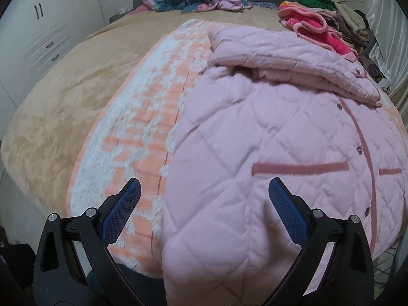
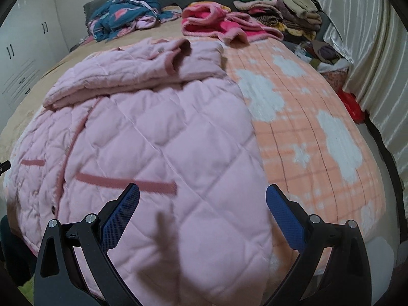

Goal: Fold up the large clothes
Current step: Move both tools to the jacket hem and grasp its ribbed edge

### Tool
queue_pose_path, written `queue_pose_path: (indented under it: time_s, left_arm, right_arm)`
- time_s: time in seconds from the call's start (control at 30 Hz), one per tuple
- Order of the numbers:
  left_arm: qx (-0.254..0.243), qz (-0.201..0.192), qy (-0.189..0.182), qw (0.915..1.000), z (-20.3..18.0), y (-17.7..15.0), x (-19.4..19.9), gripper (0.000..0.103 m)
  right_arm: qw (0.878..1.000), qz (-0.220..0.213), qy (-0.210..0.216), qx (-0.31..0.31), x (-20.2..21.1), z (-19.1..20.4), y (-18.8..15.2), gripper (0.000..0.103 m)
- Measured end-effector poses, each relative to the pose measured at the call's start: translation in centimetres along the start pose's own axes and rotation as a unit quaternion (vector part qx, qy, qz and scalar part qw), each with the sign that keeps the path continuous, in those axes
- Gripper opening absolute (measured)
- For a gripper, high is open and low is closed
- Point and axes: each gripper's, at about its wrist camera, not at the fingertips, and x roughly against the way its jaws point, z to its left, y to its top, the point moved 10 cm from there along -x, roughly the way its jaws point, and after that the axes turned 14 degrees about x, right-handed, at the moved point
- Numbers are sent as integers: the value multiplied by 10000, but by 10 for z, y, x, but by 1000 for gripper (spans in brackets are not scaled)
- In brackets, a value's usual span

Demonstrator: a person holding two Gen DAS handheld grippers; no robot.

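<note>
My left tongs (image 1: 204, 191): spread wide, nothing between the blue pads. They hang over the near left edge of the coat.

My right tongs (image 2: 202, 195): spread wide too, holding nothing. They hang over the near right edge of the coat.

Coat (image 1: 267, 140): big, pink and puffy with a diamond pattern. It lies flat on the blanket, front side up, right in front of both tongs. Its near end hangs a bit over the bed edge.

Sleeves (image 2: 132, 74): folded across the far part of the coat. One darker pink cuff (image 2: 176, 58) curls up there.

Pockets (image 1: 301, 167): darker pink stripes on the coat front, just past my tongs. A line of small snaps (image 1: 359, 149) runs along the middle strip.

Blanket (image 2: 318, 132): orange with white fluffy shapes. It lies under the coat and sticks out on both sides.

Bed (image 1: 63, 97): covered in a tan fuzzy sheet, to the left of the blanket.

Other clothes: a bright pink fuzzy thing (image 2: 224, 23) just past the coat, a blue flowery heap (image 2: 125, 12) at the far end, and a pile (image 2: 285, 7) at the far right by the shiny curtain (image 2: 369, 63).

Cupboards (image 1: 38, 25): white, far left.
</note>
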Motion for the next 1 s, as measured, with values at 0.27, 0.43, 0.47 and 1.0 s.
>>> queue_pose_path:
  time_s: [0.27, 0.43, 0.47, 1.0]
  left_arm:
    - [-5, 341, -172, 9993, 14, -27, -7, 94]
    - [-62, 475, -101, 9988, 21, -40, -11, 94]
    - [-63, 500, -97, 9987, 22, -42, -12, 94]
    - [141, 949, -358, 9947, 32, -85, -16, 94]
  right_arm:
    - [9999, 165, 17, -11, 0, -5, -19, 99]
    - [9996, 280, 31, 32, -1, -5, -30, 99]
    - [9994, 325, 39, 59, 0, -5, -33, 99]
    - [9924, 1053, 616, 130, -3, 4, -107, 99]
